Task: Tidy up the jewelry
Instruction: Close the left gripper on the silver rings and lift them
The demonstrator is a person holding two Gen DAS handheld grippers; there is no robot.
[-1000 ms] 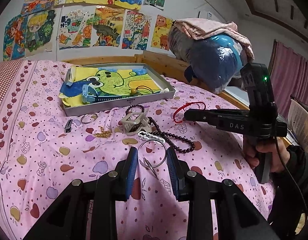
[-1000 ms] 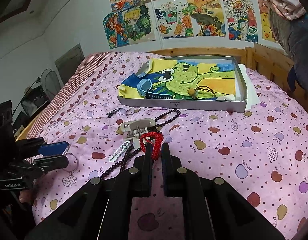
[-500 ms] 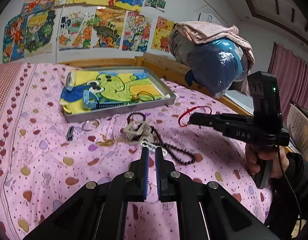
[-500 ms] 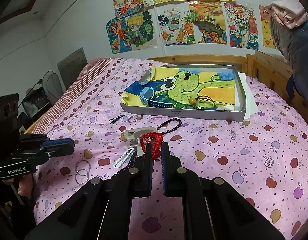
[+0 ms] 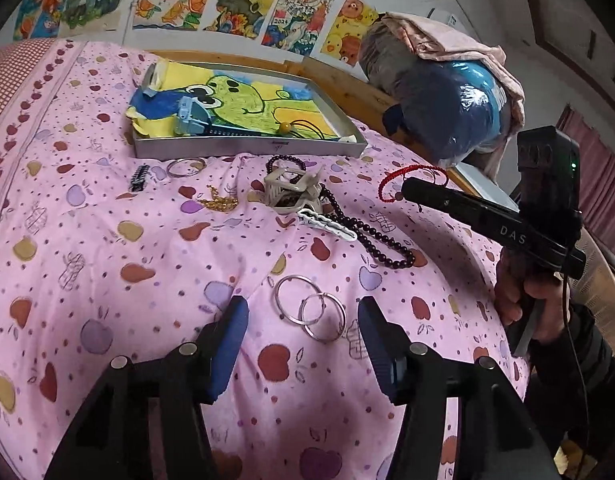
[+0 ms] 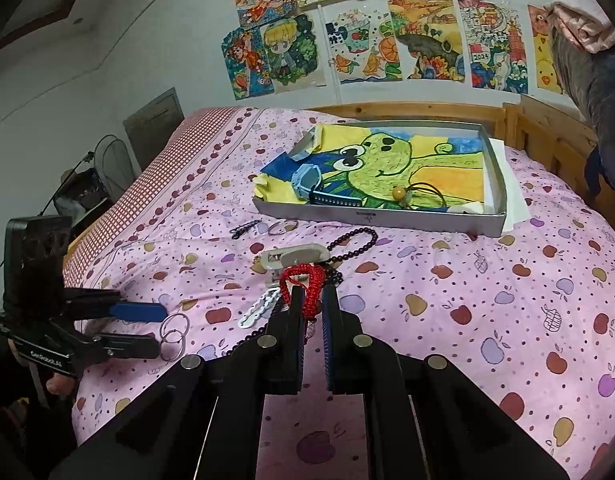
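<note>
Right claw (image 6: 310, 300) grips red braided cord bracelet (image 6: 303, 286); left claw (image 5: 303, 320) wide open w/ 2 linked silver rings (image 5: 310, 311) lower center.

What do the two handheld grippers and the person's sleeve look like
Both grippers, left gripper and right gripper, are black with blue finger pads and round silver bolts. The right one bears white "DAS" lettering, a green light and a thin black cable. The sleeve is dark.

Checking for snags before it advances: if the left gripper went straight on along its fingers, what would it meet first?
Probably the two linked silver rings lying on the pink bedspread, between the open left gripper's blue fingers; depth beyond them is unclear.
</note>
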